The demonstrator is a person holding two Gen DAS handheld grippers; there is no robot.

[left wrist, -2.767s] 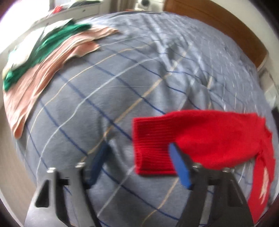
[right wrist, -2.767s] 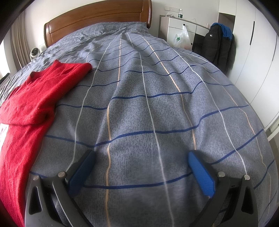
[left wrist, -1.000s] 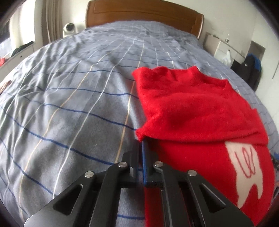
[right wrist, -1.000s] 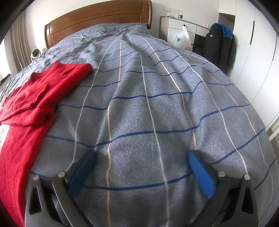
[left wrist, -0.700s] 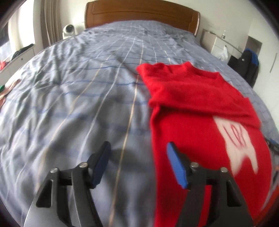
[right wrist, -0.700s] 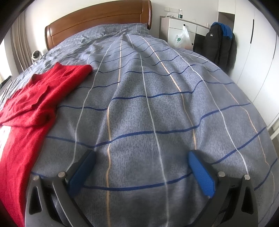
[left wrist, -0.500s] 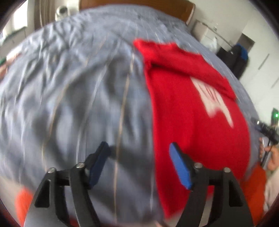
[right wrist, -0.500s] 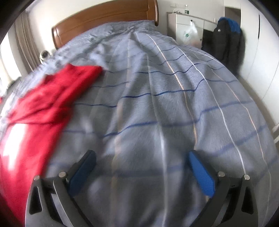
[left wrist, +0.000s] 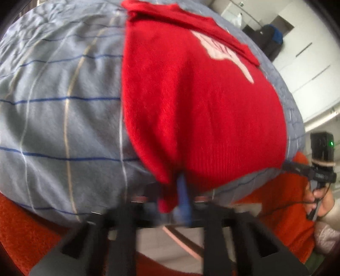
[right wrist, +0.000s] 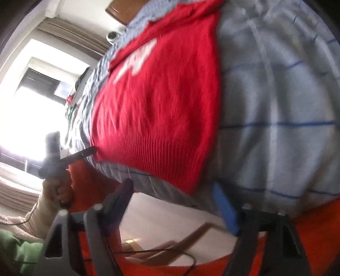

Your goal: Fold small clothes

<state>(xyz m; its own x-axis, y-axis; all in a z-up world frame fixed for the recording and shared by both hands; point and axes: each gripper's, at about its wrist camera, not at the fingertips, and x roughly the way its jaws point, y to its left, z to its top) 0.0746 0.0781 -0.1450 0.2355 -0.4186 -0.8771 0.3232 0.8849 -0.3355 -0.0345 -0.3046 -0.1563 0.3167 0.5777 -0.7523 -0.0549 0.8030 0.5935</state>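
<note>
A red knitted sweater (left wrist: 201,102) with a white motif lies on the grey checked bedspread (left wrist: 59,102), its sleeves folded across the top. My left gripper (left wrist: 174,197) is shut on the sweater's bottom-left hem corner at the near bed edge. In the right wrist view the sweater (right wrist: 157,102) shows tilted. My right gripper (right wrist: 176,203) is open, with the jaws wide, just below the sweater's ribbed bottom-right hem corner, not touching it.
The near edge of the bed (right wrist: 276,186) runs right by both grippers. The person's orange clothing (left wrist: 286,212) fills the lower view. The wooden headboard (right wrist: 125,12) and a window (right wrist: 38,85) are far off. The other gripper appears in each view (left wrist: 320,161).
Both grippers dropped to the near bed edge at the sweater's hem. My left gripper, open half a second ago, has shut on the left hem corner. The right gripper stayed open.
</note>
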